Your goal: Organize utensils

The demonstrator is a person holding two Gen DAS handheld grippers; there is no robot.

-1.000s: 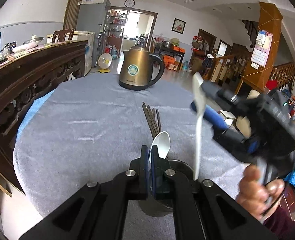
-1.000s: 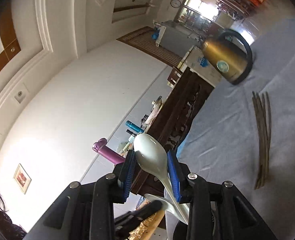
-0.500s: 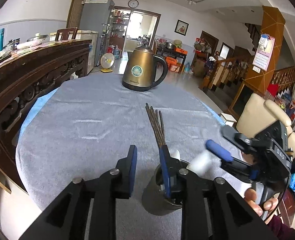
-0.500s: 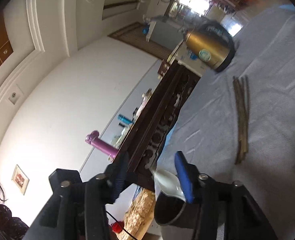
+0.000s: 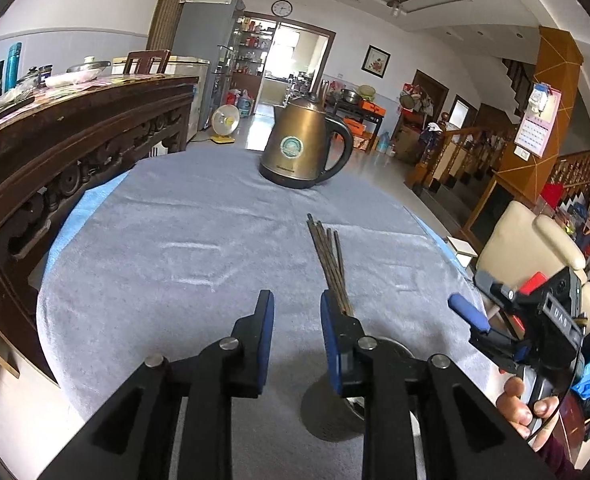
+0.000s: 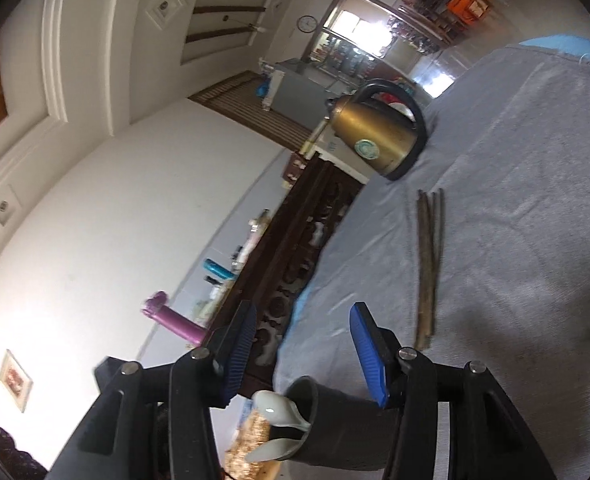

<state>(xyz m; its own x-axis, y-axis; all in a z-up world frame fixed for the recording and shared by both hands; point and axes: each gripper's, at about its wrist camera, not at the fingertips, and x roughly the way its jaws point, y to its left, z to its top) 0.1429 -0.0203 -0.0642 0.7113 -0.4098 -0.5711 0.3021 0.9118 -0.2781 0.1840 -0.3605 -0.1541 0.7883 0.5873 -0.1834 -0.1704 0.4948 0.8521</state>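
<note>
spoons (image 6: 281, 414): white, glossy, in dark cup (image 6: 335, 432) | chopsticks (image 5: 329, 264): brown (bundled) | both jaws released, empty

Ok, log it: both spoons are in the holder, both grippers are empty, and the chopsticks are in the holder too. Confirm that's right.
Not quite. The chopsticks are not in the holder; they lie in a bundle on the grey cloth, beyond it, as the left wrist view shows. The rest holds: two spoons stick out of the holder, and the left gripper and right gripper are empty.
</note>
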